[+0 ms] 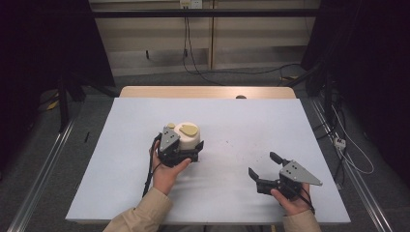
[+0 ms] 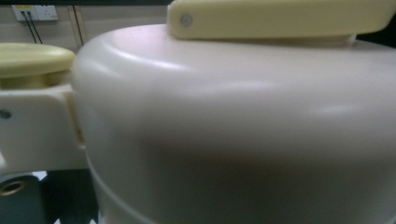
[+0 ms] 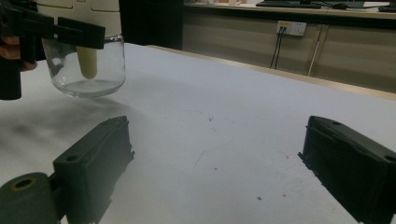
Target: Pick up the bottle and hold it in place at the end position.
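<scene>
Left claw (image 1: 187, 153) clamped on jar; right claw (image 1: 263, 170) empty, jaws apart.
The cream-lidded glass jar (image 1: 187, 137) stands left of centre on the worktop (image 1: 251, 121), well clear of every edge. Bare surface separates it from the right claw, near the front edge.

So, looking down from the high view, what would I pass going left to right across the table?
The left gripper held in the person's left hand → the cream plastic appliance with yellow lid knobs it is clamped on → bare stretch of the pale grey table → the open right gripper.
</scene>
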`<state>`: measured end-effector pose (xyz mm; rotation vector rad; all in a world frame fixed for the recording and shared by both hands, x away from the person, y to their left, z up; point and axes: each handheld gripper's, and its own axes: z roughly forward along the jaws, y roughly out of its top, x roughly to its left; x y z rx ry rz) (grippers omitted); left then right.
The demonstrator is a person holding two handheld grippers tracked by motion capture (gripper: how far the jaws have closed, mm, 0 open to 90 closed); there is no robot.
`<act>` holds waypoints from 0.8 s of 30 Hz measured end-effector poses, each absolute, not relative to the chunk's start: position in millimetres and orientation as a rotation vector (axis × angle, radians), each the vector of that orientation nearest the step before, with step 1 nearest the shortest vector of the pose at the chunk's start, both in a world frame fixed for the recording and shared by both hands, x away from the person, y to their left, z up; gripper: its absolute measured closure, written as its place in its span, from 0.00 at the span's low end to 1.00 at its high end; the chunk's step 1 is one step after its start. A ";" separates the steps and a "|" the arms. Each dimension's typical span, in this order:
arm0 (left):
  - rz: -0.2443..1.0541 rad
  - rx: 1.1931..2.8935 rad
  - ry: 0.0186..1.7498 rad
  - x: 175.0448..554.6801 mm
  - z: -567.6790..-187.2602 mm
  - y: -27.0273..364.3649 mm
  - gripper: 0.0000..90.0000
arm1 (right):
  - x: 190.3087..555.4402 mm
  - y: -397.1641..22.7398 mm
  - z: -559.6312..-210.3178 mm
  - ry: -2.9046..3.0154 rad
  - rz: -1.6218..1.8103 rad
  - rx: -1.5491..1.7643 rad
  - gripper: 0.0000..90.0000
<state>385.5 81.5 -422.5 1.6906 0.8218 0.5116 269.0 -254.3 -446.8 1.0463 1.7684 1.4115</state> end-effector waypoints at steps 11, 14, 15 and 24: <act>0.522 1.684 0.823 392.9 -420.2 80.7 0.06 | 270.2 -252.6 -446.3 1.762 1.421 1.051 0.08; 0.526 1.682 0.823 394.5 -420.2 80.4 0.06 | 270.6 -252.4 -446.7 1.764 1.419 1.050 0.08; 0.528 1.688 0.821 395.2 -420.3 80.8 0.06 | 270.6 -252.4 -446.9 1.763 1.417 1.050 0.08; 0.546 1.696 0.821 400.6 -419.1 78.4 0.06 | 272.4 -251.7 -447.2 1.764 1.426 1.050 0.08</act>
